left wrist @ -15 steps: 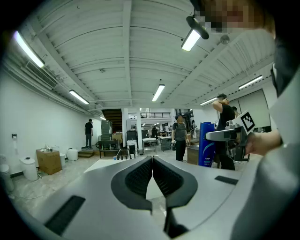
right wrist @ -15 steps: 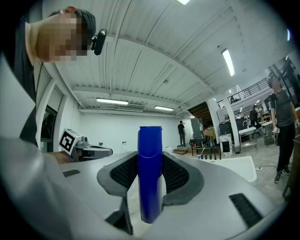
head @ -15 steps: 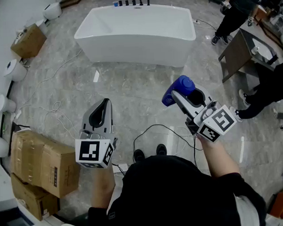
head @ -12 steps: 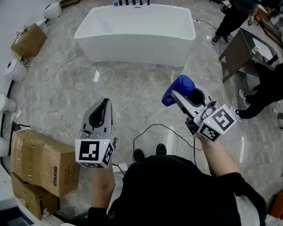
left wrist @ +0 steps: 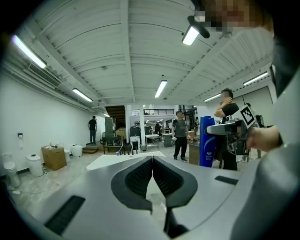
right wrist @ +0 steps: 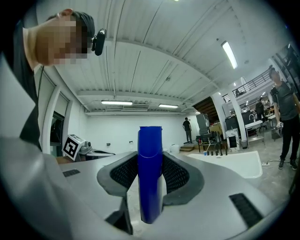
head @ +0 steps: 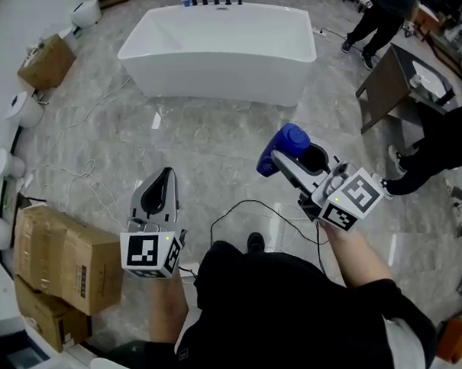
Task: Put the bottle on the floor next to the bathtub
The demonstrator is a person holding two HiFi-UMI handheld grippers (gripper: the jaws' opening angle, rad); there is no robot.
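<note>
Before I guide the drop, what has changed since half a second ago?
The person seems mid-step: one shoe shows where two did. The bathtub has slid slightly up and left in the head view, and both grippers have drifted a little left. Nothing was taken or let go: the right hand-held gripper stays shut on the blue bottle, and the left hand-held gripper stays shut and empty.

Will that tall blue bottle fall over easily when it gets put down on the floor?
It may tip: the blue bottle looks tall and narrow in the left gripper view. It seems stiff, since the right gripper has its jaws pressed on the bottle's sides with no dent showing. Its smooth surface might slip, and the floor looks polished.
</note>
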